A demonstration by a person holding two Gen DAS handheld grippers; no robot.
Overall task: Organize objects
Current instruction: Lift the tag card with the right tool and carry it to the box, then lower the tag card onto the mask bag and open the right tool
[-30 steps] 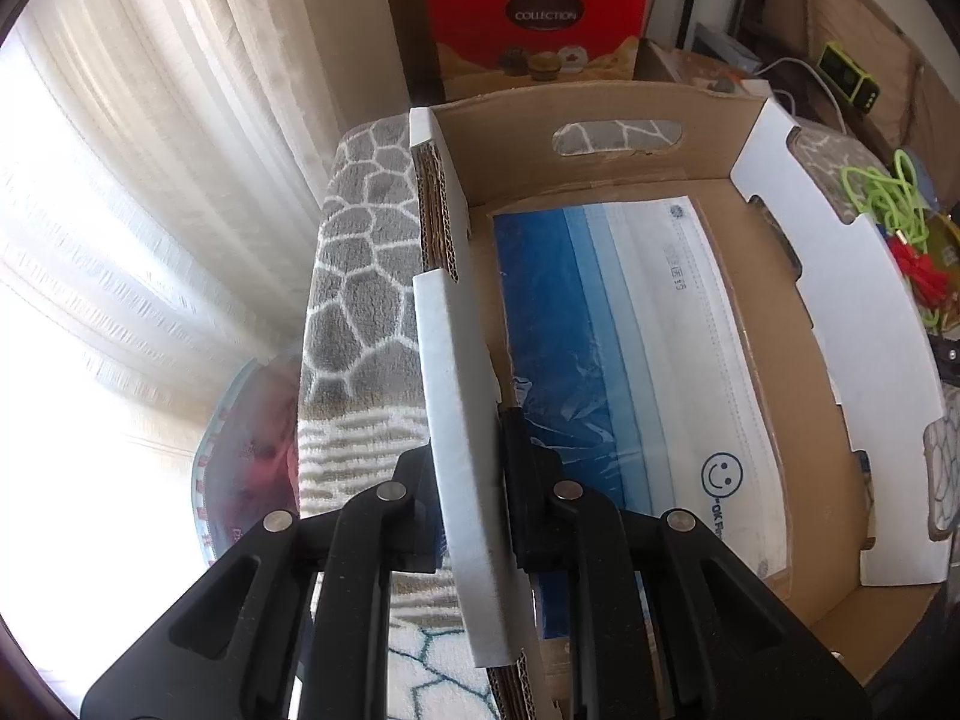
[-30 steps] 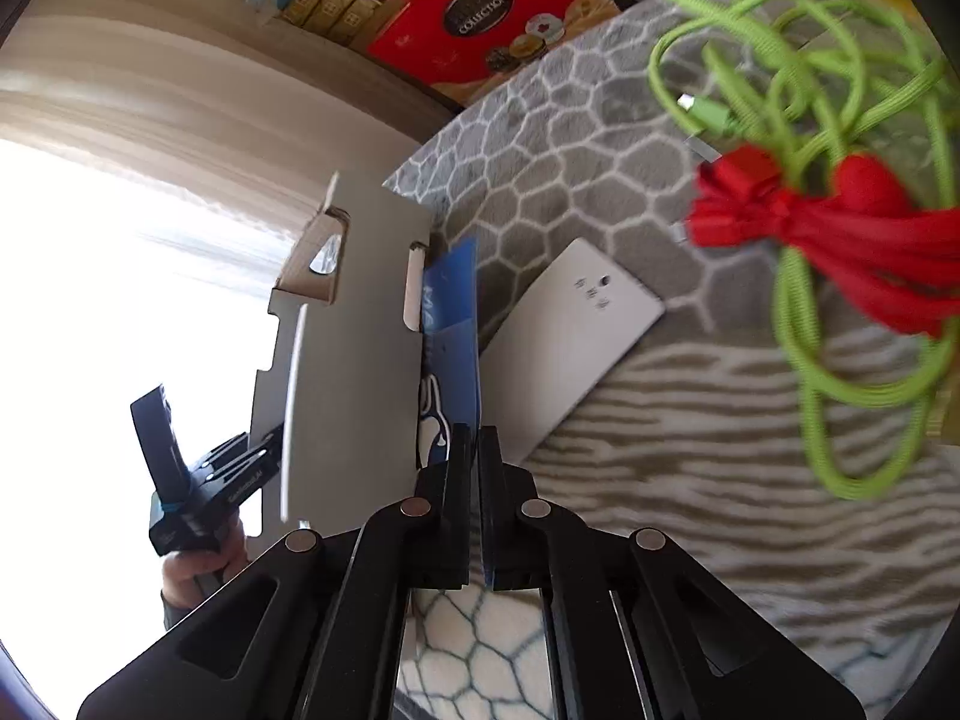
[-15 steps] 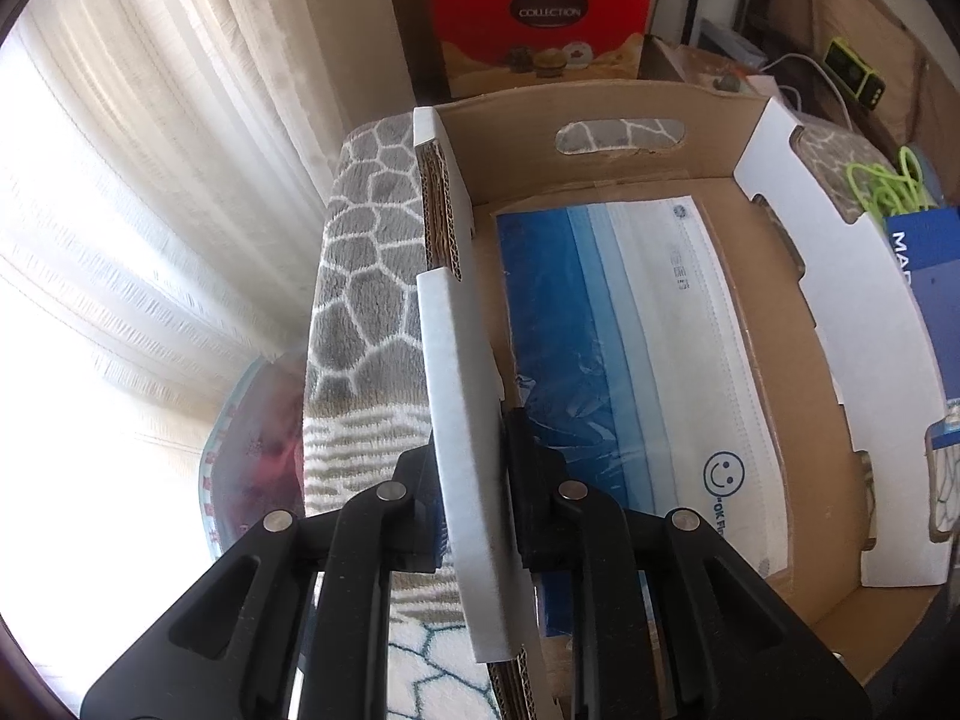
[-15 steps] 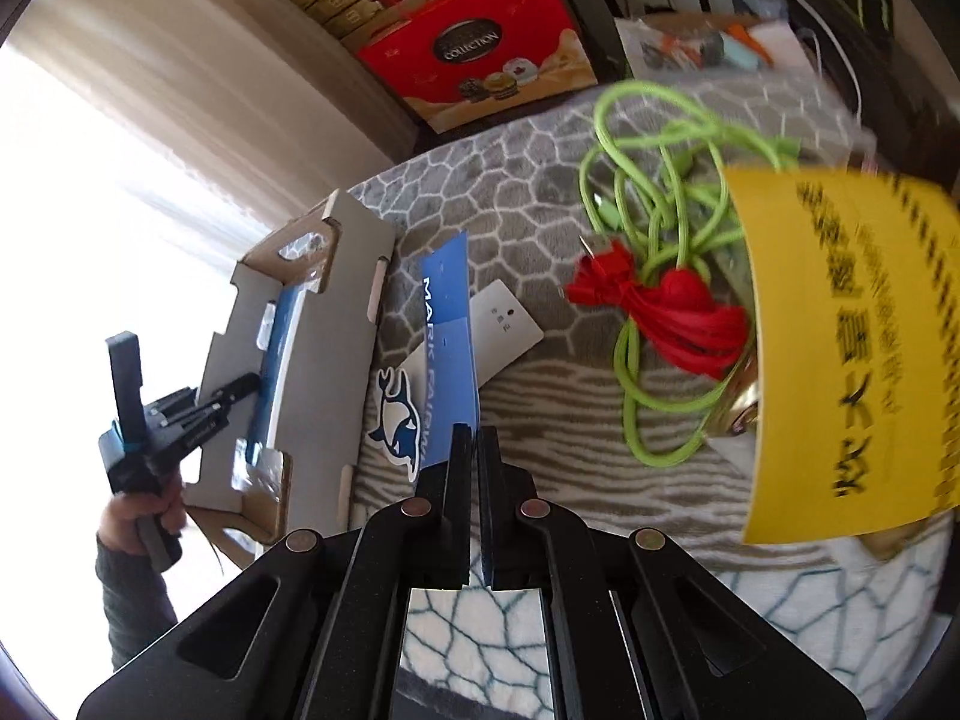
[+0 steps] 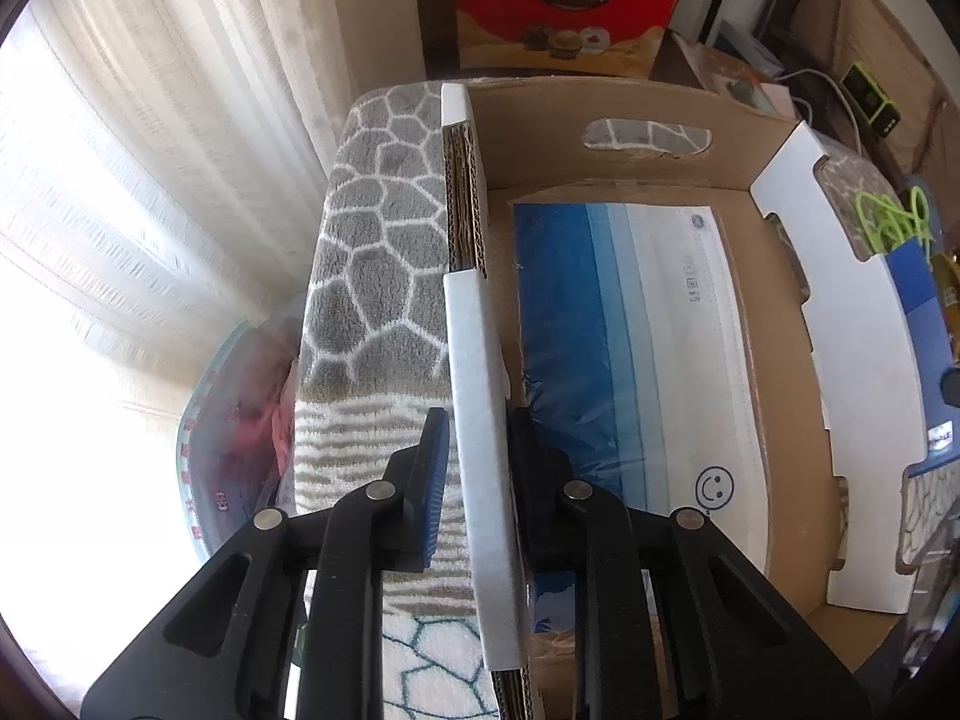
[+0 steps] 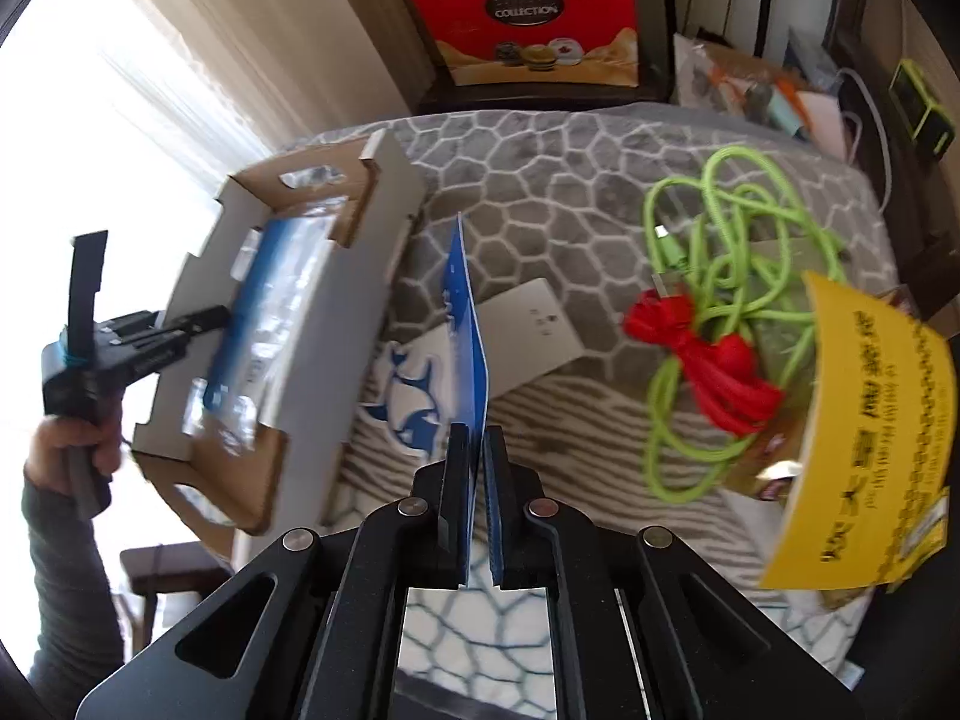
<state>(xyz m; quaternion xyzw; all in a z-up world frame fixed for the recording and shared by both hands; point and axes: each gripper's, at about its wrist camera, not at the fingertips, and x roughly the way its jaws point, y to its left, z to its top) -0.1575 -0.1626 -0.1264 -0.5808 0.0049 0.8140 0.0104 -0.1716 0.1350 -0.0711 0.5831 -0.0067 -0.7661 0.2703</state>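
With only the mask pack (image 5: 648,360) lying in the cardboard tray (image 5: 654,108), the left gripper (image 5: 477,450) is straddling its near-left wall, jaws opening, while the right gripper (image 6: 477,480) is pinching the blue card (image 6: 468,324) just right of it — green cable (image 6: 732,264), red cord (image 6: 708,366) and yellow packet (image 6: 864,438) are waiting far right.

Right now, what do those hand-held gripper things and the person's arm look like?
Each hand-held gripper is matte black, with angular linkage arms, silver rivets and blue ribbed pads. The left hand-held gripper has a blue band round its body. The sleeve is dark grey.
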